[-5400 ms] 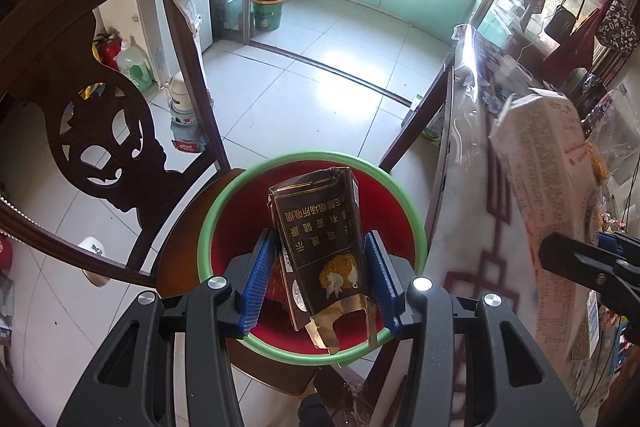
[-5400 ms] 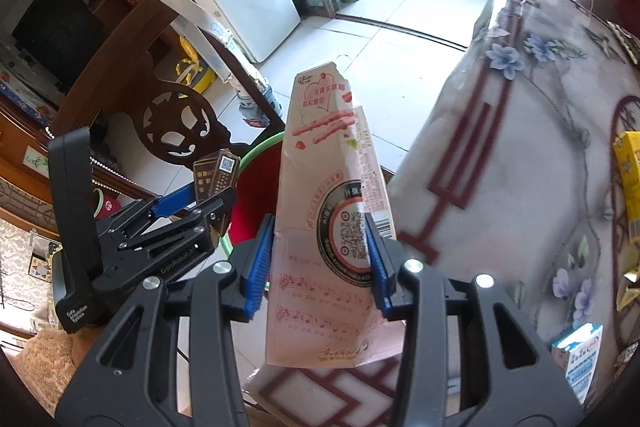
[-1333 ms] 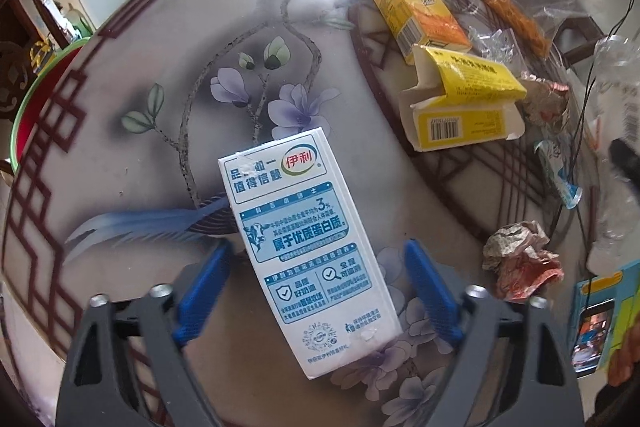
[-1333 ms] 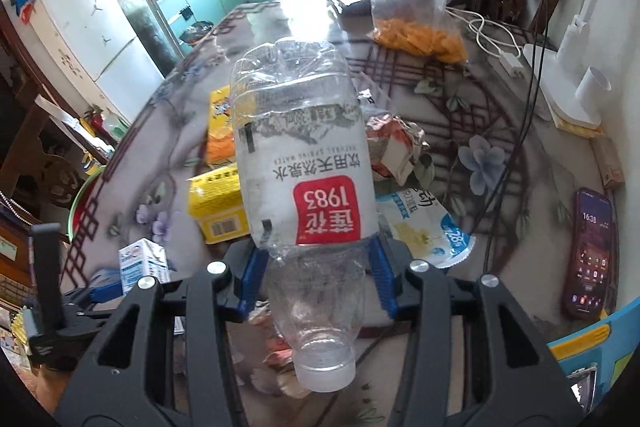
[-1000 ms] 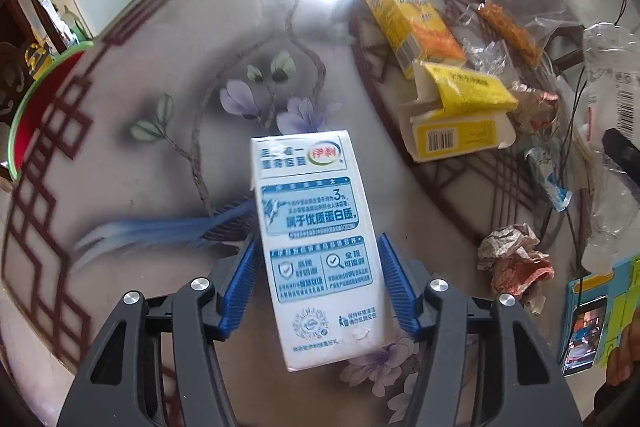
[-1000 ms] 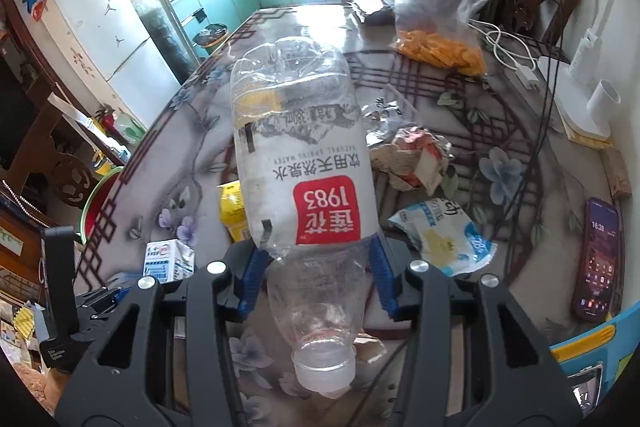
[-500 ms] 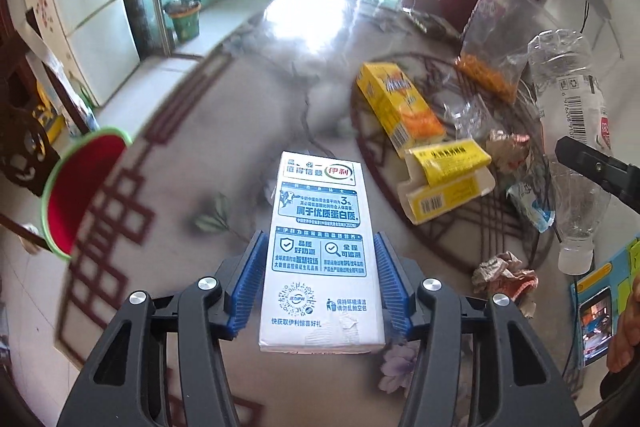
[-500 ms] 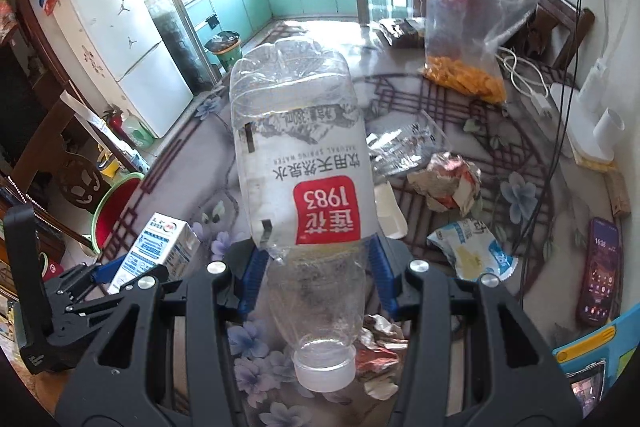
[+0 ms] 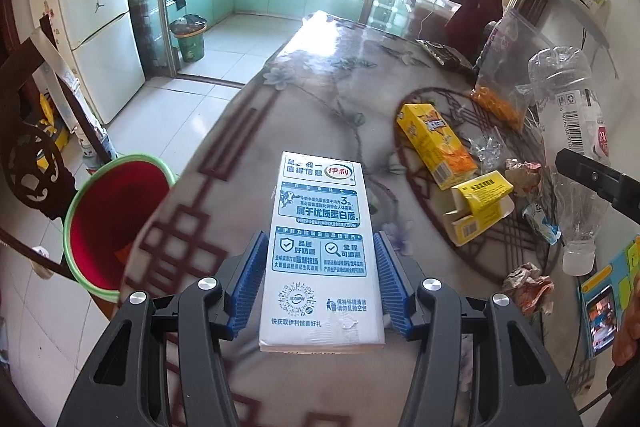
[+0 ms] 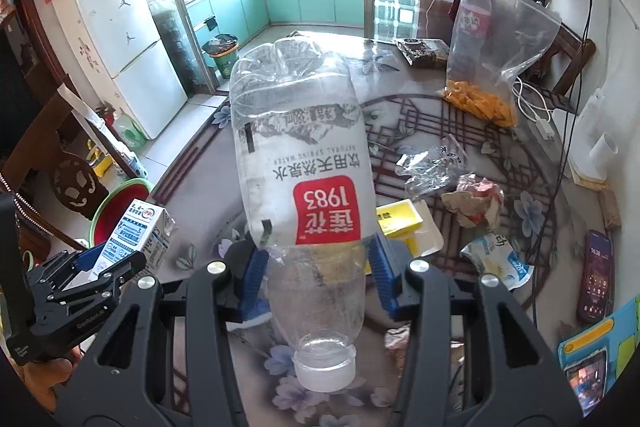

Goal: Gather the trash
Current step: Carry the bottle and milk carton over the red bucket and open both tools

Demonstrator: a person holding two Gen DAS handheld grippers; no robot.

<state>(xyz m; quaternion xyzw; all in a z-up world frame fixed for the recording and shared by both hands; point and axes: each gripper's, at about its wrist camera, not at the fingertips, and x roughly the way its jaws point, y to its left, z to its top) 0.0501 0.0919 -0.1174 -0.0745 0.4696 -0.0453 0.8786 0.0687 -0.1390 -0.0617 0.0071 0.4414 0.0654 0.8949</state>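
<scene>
My left gripper [image 9: 320, 287] is shut on a white and blue milk carton [image 9: 320, 239] and holds it above the table; the carton also shows in the right wrist view [image 10: 140, 231]. My right gripper [image 10: 316, 275] is shut on an empty clear plastic bottle [image 10: 300, 167] with a red label, cap toward the camera; the bottle shows at the right of the left wrist view [image 9: 576, 131]. A red bin with a green rim [image 9: 112, 223] stands on a chair beside the table's left edge.
On the flowered table [image 9: 312, 107] lie yellow boxes [image 9: 436, 143], an open yellow carton [image 9: 480, 207], crumpled wrappers [image 9: 528, 283], a plastic bag of orange snacks [image 10: 488, 67] and a phone [image 10: 596, 275]. A carved wooden chair [image 9: 36, 155] stands at left.
Both grippers have risen and drawn back from the table with the carton and the bottle still held. The red bin has come more into the left wrist view.
</scene>
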